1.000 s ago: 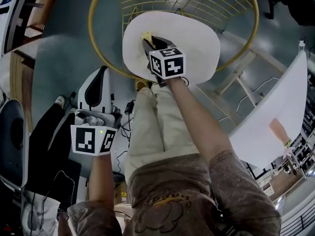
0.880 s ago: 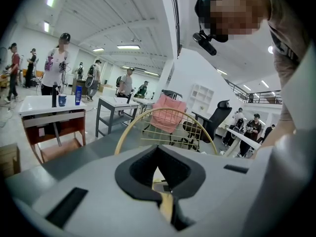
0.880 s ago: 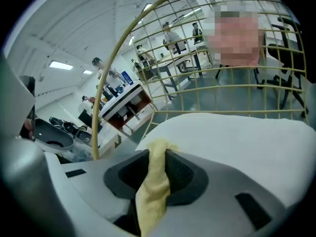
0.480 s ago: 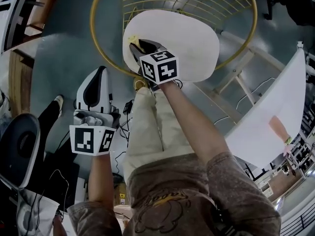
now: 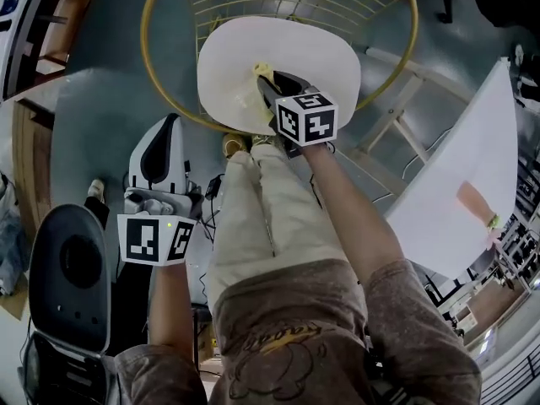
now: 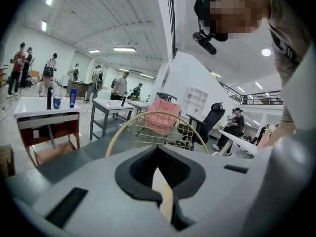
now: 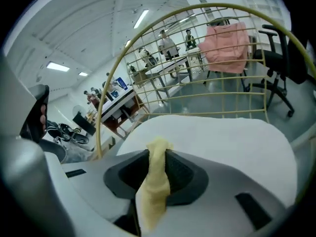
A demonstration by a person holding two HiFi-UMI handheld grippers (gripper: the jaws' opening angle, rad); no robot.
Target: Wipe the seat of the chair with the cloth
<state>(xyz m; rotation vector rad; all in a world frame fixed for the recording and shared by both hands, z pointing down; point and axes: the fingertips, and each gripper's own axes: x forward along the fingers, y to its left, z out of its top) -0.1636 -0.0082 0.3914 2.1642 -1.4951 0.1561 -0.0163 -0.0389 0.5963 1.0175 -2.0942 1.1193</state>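
Note:
The chair has a white padded seat (image 5: pixel 312 53) inside a gold wire frame (image 5: pixel 169 99). My right gripper (image 5: pixel 264 77) rests on the seat's near middle, shut on a yellow cloth (image 5: pixel 261 68) that sticks out past the fingertips. In the right gripper view the cloth (image 7: pixel 154 181) is pinched between the dark pads, with the seat (image 7: pixel 222 137) just ahead and the wire back (image 7: pixel 212 98) behind it. My left gripper (image 5: pixel 166 126) hangs left of the chair over the floor, apart from the seat. Its jaws are shut on nothing in the left gripper view (image 6: pixel 159 171).
A black office chair (image 5: pixel 72 277) stands at the lower left. A white table (image 5: pixel 464 201) with a pink item (image 5: pixel 472 202) lies to the right. The person's legs (image 5: pixel 253 218) stand just before the seat. A pink cloth (image 7: pixel 227 41) hangs on furniture beyond the chair.
The right gripper slid the cloth left along the seat's front, then back right toward the middle. The left gripper stayed in place.

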